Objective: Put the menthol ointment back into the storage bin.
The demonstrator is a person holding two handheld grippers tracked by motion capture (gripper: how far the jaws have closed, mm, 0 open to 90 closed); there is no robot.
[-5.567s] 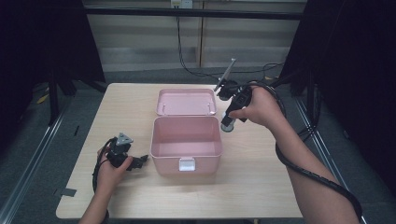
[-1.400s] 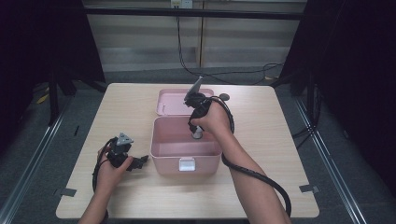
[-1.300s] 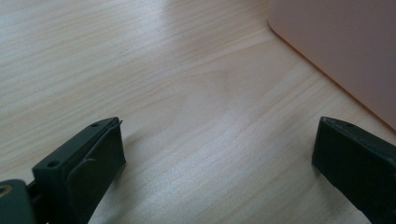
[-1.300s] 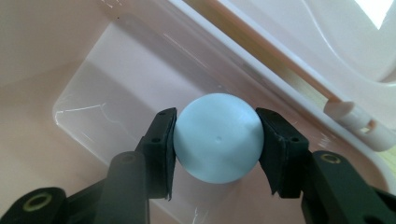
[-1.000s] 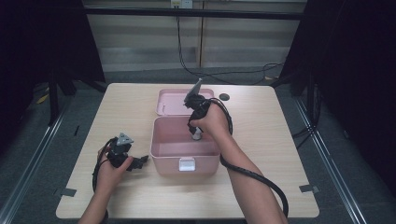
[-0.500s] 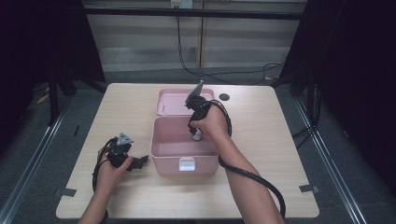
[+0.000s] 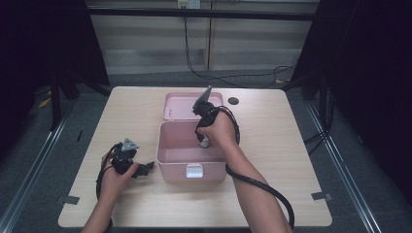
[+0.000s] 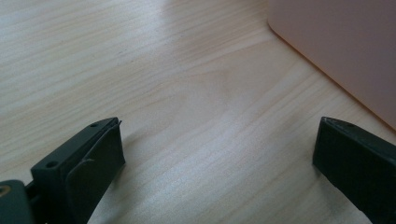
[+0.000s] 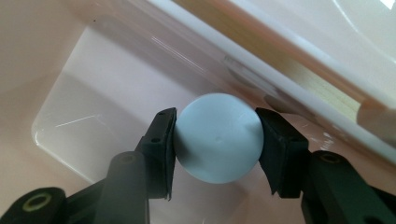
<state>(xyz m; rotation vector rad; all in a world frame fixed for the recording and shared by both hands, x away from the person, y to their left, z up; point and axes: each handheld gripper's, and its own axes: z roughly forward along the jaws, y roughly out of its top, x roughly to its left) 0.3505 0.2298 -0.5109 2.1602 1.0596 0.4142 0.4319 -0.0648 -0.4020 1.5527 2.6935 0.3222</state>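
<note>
An open pink box [image 7: 171, 160] stands in the middle of the table, its lid [image 7: 180, 106] lying flat behind it. My right gripper [image 7: 204, 142] points down into the box near its back right corner, shut on a pale blue ball [image 9: 218, 136] [image 7: 205, 142]; both pads press the ball's sides just above the box floor [image 9: 88, 112]. My left gripper [image 7: 144, 169] rests on the table left of the box, jaws wide open over bare wood, with the box wall [image 8: 345, 51] at the right of the left gripper view.
A small dark round hole [image 7: 233, 101] sits in the tabletop behind the box at the right. Light wooden table [image 7: 291, 160] has bare room on both sides. Cables trail from both grippers; dark floor and rails surround the table.
Since the oldest frame my right gripper has come from the right of the box to inside it with the ball. Over the last second it has barely shifted. The left gripper stayed still.
</note>
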